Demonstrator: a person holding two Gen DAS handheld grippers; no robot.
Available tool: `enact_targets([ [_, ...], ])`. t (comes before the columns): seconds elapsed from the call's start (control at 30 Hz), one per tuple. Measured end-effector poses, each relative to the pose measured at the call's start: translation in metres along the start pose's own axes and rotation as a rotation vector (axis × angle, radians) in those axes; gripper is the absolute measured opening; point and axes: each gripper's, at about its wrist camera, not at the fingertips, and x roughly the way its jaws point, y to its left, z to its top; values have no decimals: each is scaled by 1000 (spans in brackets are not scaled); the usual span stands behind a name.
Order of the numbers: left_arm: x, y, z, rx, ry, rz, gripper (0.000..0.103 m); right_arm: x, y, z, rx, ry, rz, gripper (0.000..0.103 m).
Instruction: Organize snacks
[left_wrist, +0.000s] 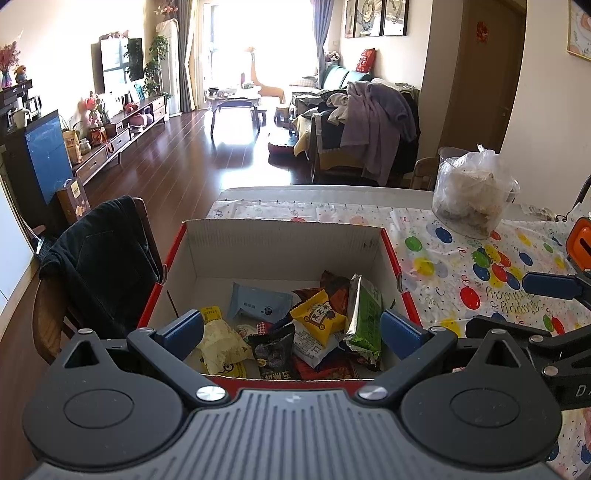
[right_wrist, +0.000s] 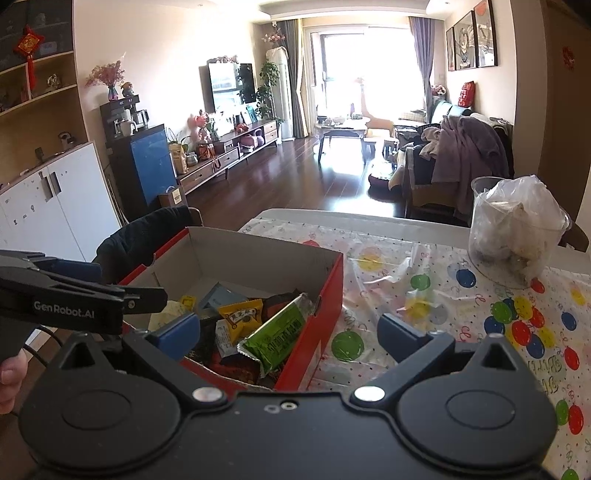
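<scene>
Our left tongs (left_wrist: 291, 330) gape wide and empty above the red cardboard box (left_wrist: 280, 236) of wrapped snacks (left_wrist: 317, 321); our right tongs (right_wrist: 288, 334), equally wide, straddle its right wall over the balloon-print worktop (right_wrist: 461, 295).

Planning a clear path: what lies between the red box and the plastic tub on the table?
Only bare balloon-print tablecloth lies between the red box and the plastic tub; both views show it.

My table (right_wrist: 295, 216) has a balloon-print cloth (right_wrist: 461, 295) over it; a red cardboard box (right_wrist: 314, 325) sits on the left and a clear tub (right_wrist: 517, 236) stuffed with plastic bags far right.
</scene>
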Motion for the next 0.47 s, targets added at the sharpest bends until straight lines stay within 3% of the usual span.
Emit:
enact_targets([
  [0.47, 1, -3, -2, -12, 20, -1, 102, 2, -17, -7, 32, 28, -22, 103],
])
